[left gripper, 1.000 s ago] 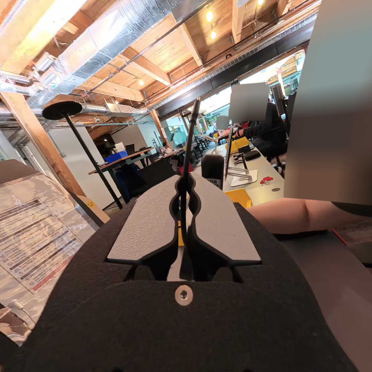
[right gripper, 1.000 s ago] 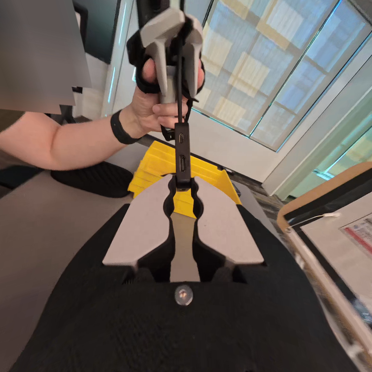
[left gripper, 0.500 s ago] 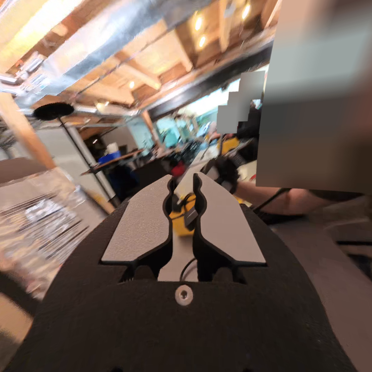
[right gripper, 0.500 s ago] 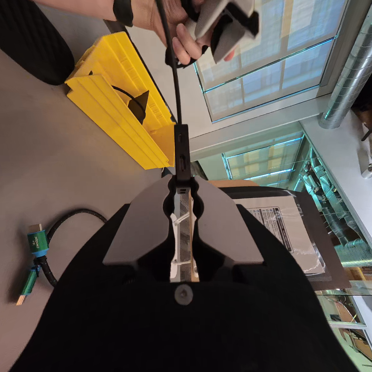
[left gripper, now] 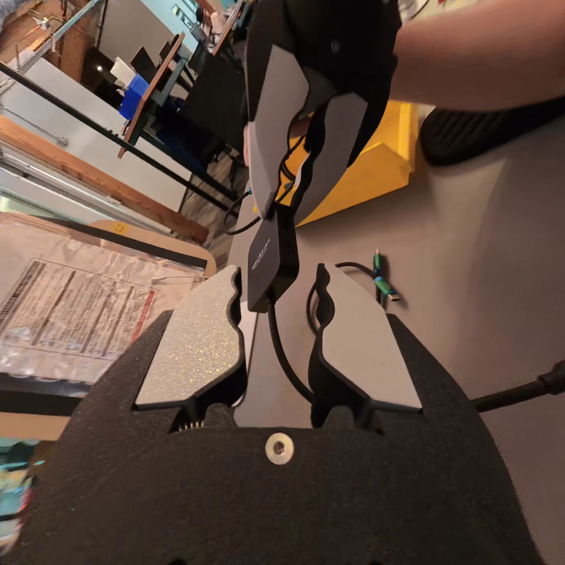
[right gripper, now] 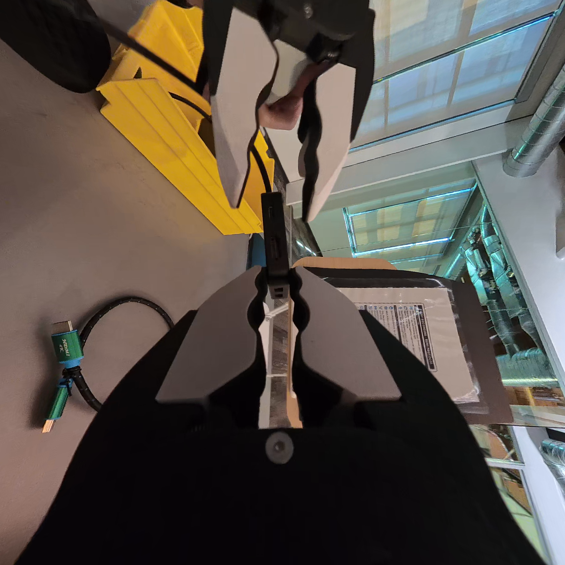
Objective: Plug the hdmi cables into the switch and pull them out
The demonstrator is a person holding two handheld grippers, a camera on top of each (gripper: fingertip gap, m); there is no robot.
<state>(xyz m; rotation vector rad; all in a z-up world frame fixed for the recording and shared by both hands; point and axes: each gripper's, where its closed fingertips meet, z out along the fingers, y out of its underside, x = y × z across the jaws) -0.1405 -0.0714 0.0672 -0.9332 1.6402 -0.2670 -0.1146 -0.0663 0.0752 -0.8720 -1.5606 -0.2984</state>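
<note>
Flat black rectangular plastic switch box [right gripper: 276, 241] clamped edge-on at one end in right gripper [right gripper: 277, 282], jaws nearly closed around it, held up off grey matte tabletop [right gripper: 91, 244]. Probably held that way so side ports face outward, reachable for a plug. Thin black attached lead [left gripper: 284, 345] trailing from switch's far end, down between left gripper's fingers [left gripper: 195, 336].

Left gripper [left gripper: 278, 282] wide open, holding nothing, fingers either side of free end of switch without visible contact. Looks positioned to brace or re-grip box, though intent not certain.

Braided black HDMI cable with green metal plugs and blue collars [right gripper: 65, 345] lying coiled on tabletop, well apart from switch, both plugs loose, nothing inserted. Seen also in left wrist view [left gripper: 383, 282] just beyond right-hand finger.

Yellow plastic bin [right gripper: 171, 128] at back of table, near far edge; dark cable draped over it. Laminated printed sheet on cardboard-backed board [right gripper: 412, 342] off to the side, unrelated.

Judgement: plugging not yet begun; a plug still needs picking up, so one gripper must let go of or steady the switch first.
</note>
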